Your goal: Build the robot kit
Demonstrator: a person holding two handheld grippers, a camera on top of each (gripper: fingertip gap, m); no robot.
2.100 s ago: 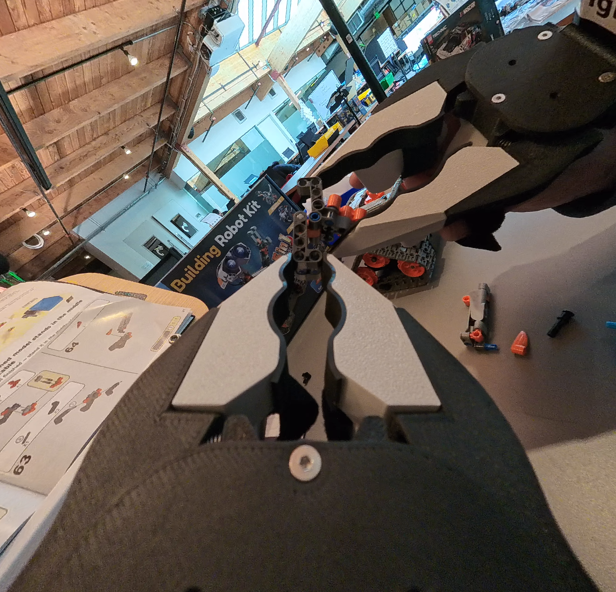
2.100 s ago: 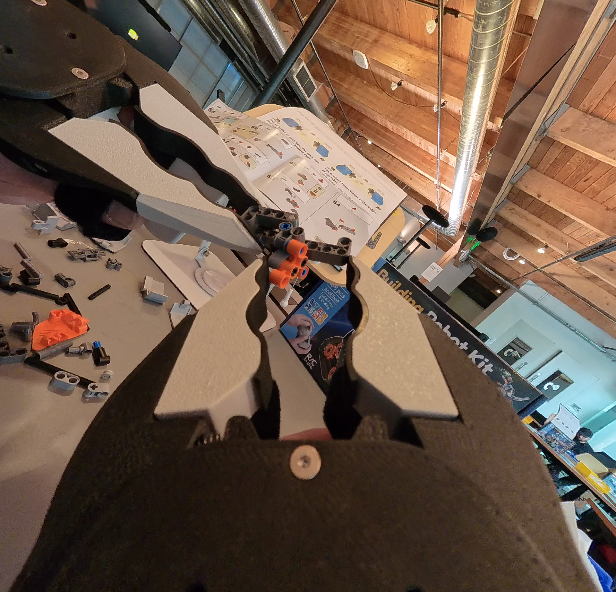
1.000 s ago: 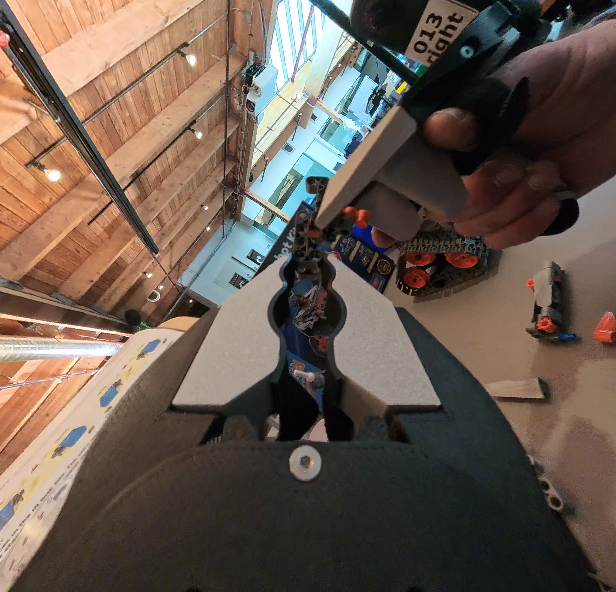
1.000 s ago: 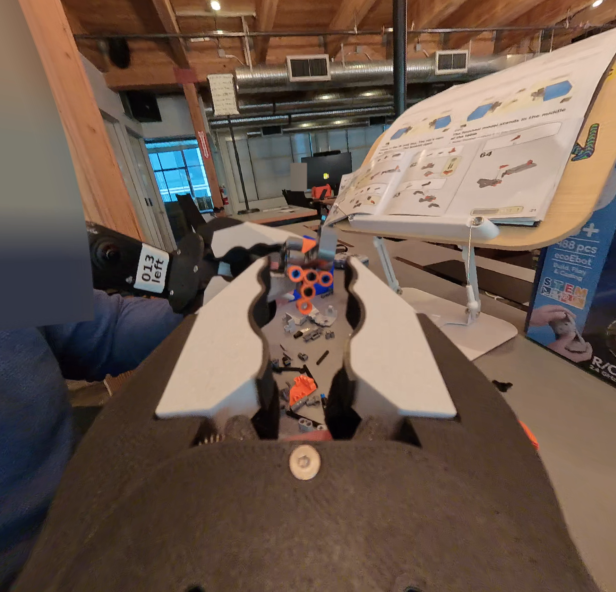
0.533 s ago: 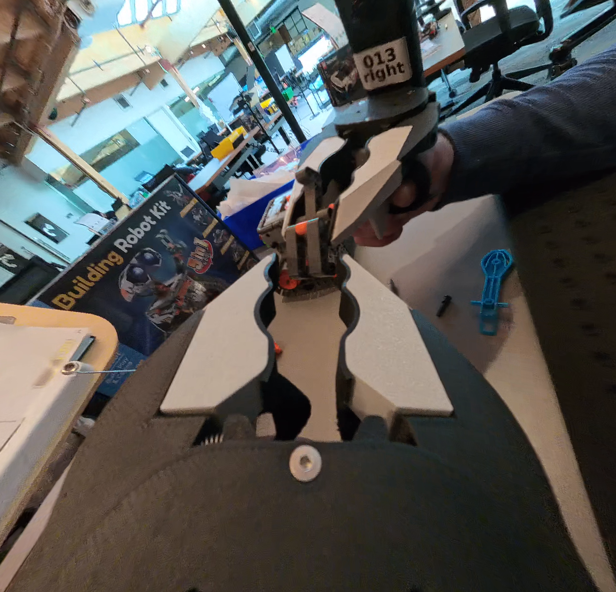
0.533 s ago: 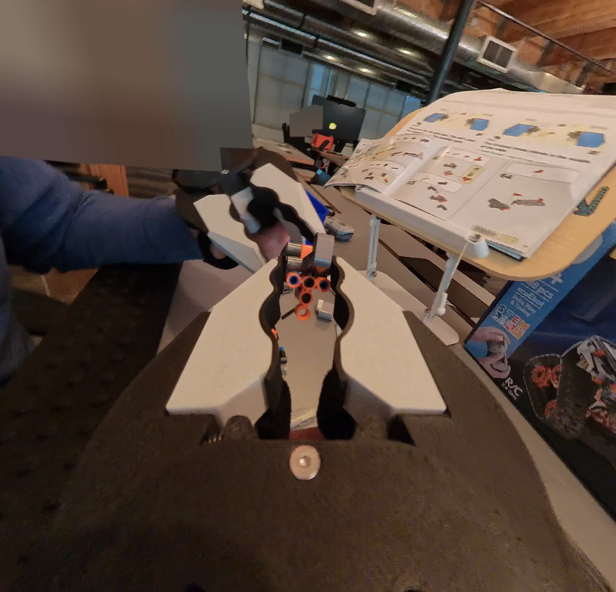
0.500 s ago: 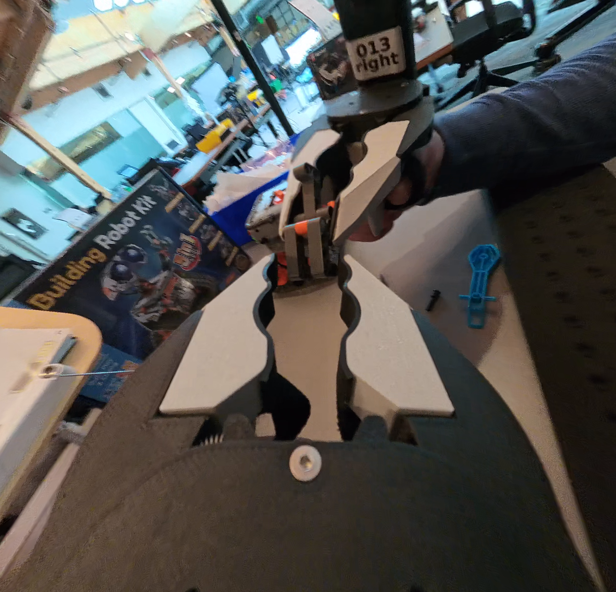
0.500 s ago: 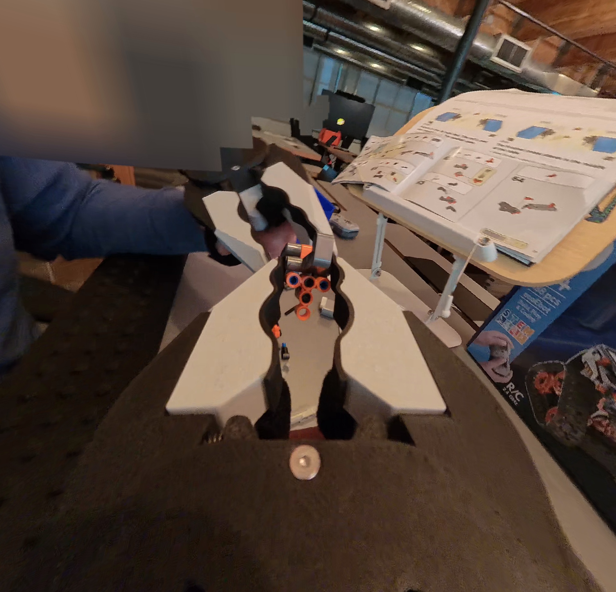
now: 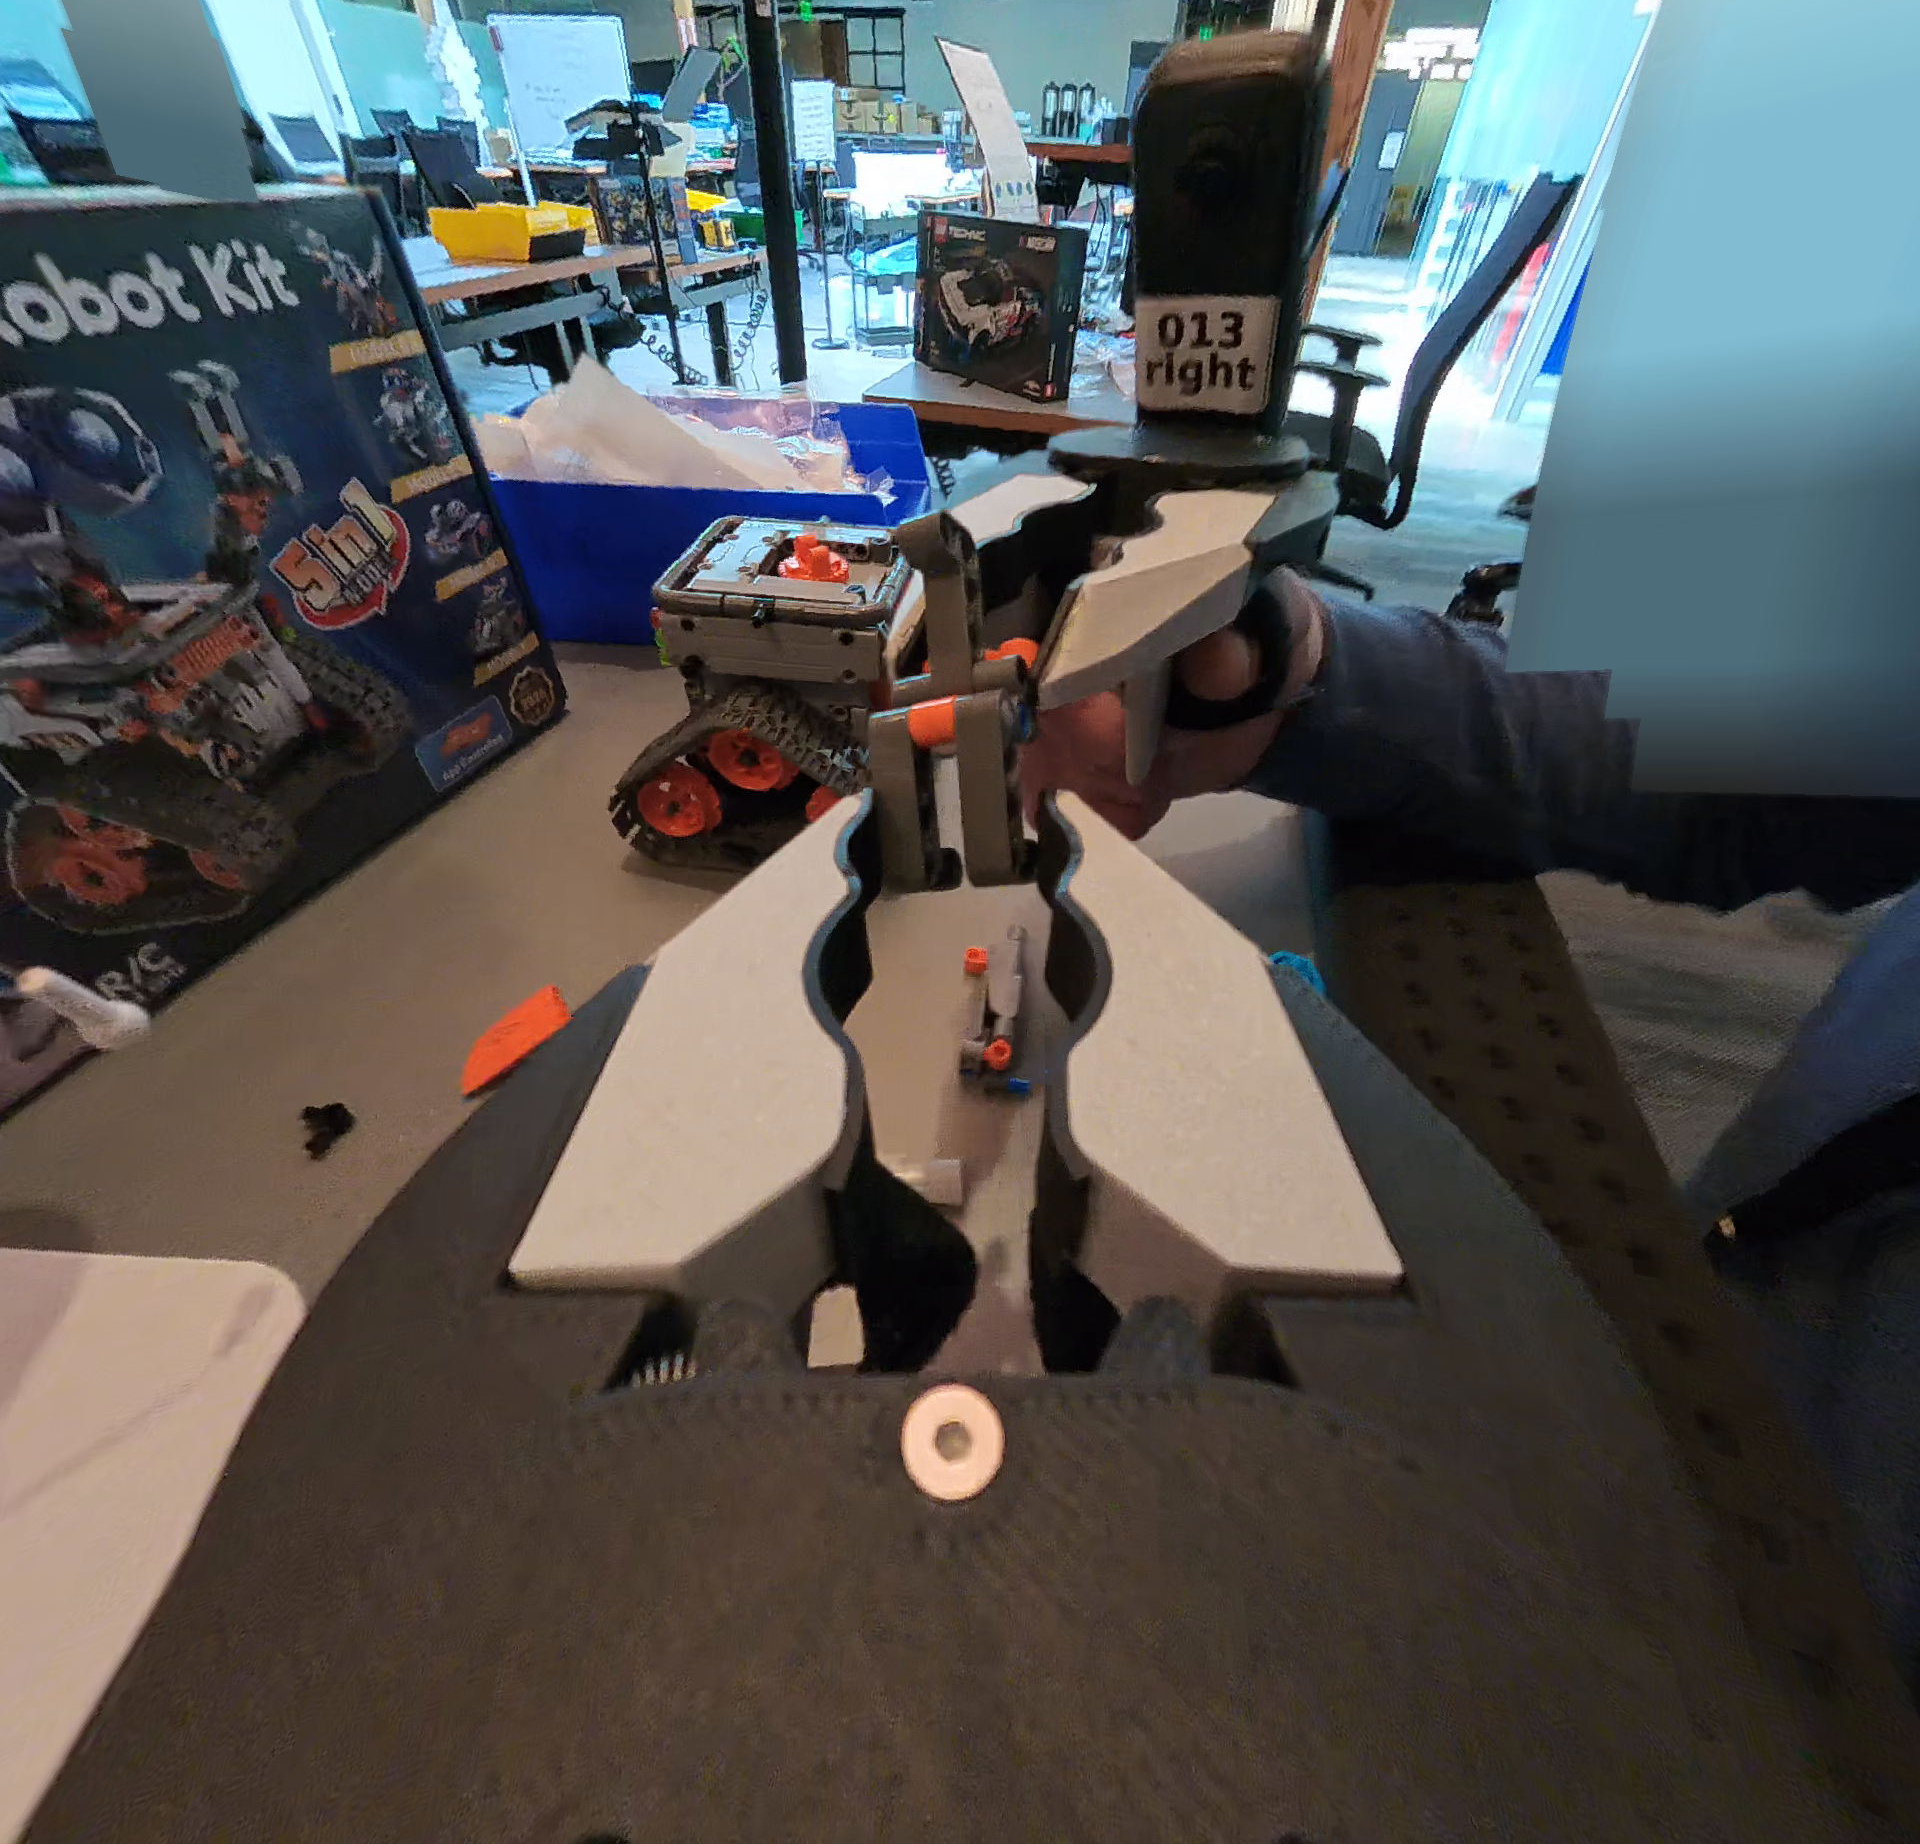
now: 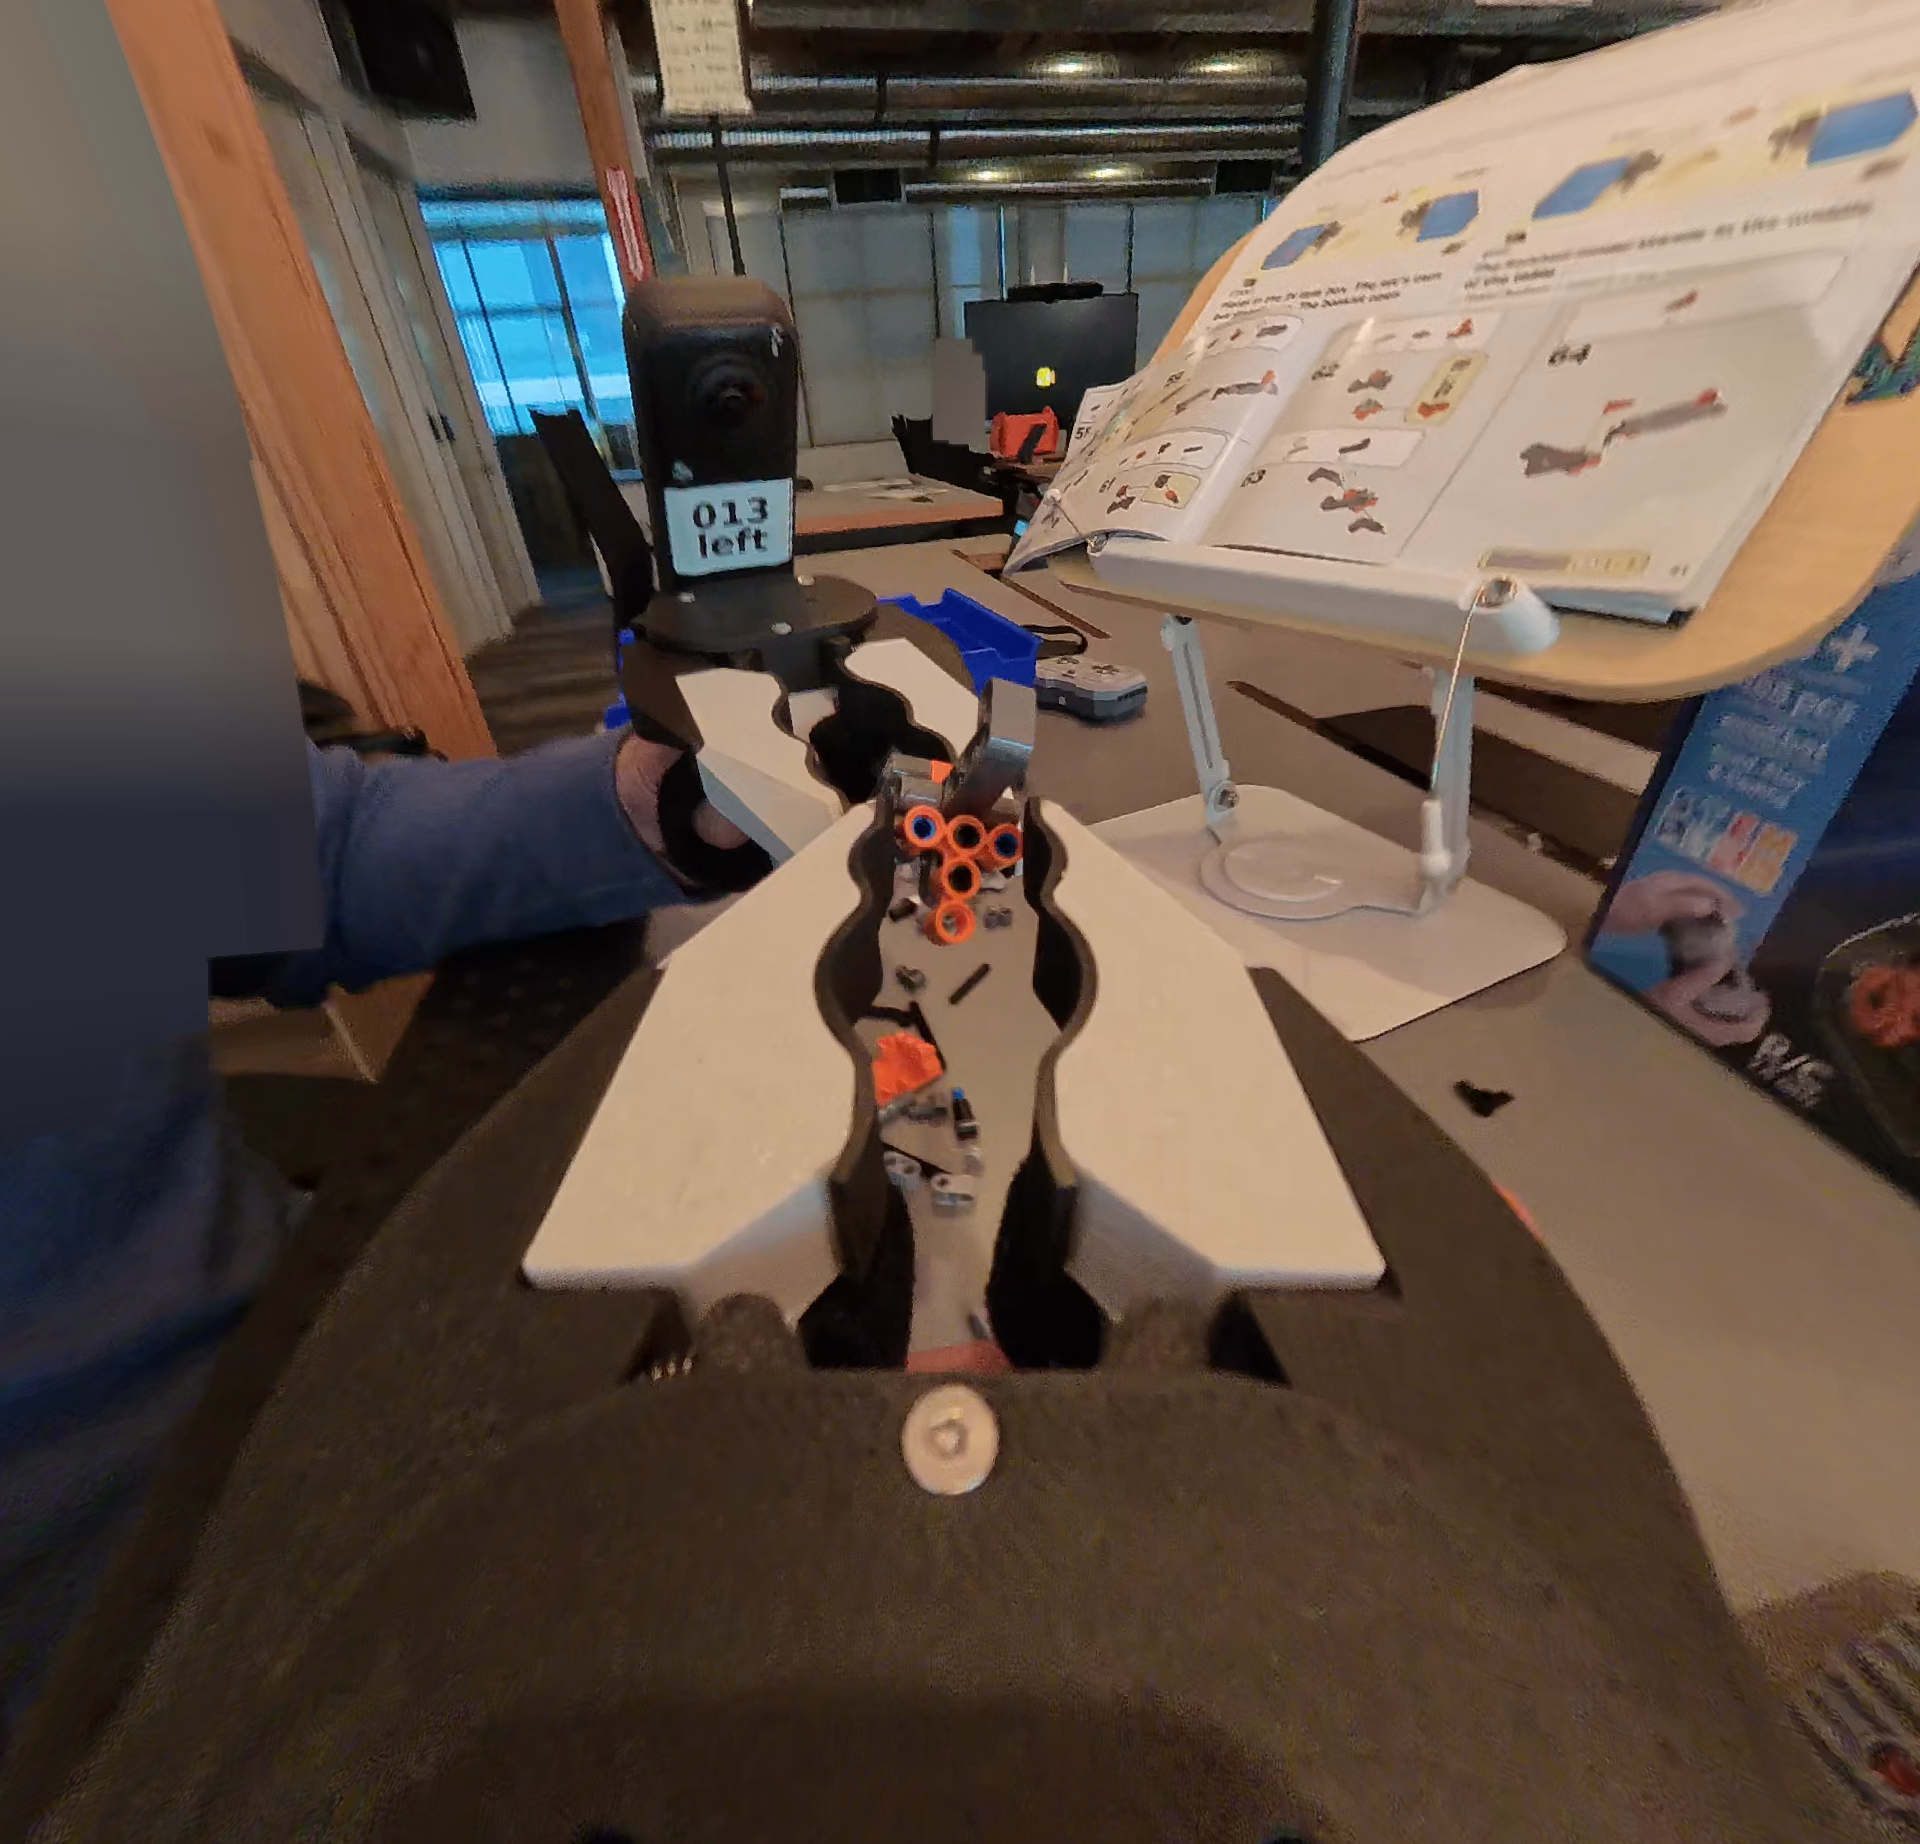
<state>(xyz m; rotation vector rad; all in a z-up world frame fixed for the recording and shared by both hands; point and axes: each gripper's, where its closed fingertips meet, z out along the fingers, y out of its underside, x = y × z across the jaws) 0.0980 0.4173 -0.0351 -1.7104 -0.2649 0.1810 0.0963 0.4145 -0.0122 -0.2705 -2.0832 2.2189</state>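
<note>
A small grey-and-orange brick assembly (image 9: 948, 776) is held in the air between both grippers. My left gripper (image 9: 954, 838) is shut on its two upright grey beams. My right gripper (image 10: 961, 828) is shut on the end with a cluster of orange pins (image 10: 961, 854). In the left wrist view the right gripper (image 9: 1049, 651) comes in from the upper right, with a hand behind it. In the right wrist view the left gripper (image 10: 862, 724) comes in from the left. The two face each other, tips almost touching.
A tracked model vehicle (image 9: 769, 693) and a dark kit box (image 9: 208, 568) stand on the grey table (image 9: 499, 890). A small subassembly (image 9: 992, 1005), an orange piece (image 9: 514, 1036) and loose parts (image 10: 909, 1067) lie below. An instruction booklet (image 10: 1455, 423) rests on a stand at the right. My two grippers' fingertips are within a few centimetres of each other. Both grippers' tips are roughly 20 cm from the tracked model vehicle (image 9: 769, 693).
Both grippers have swung down from pointing at the ceiling to about level, keeping the assembly between them. The left jaws now stand wider, on the assembly's broad side.
</note>
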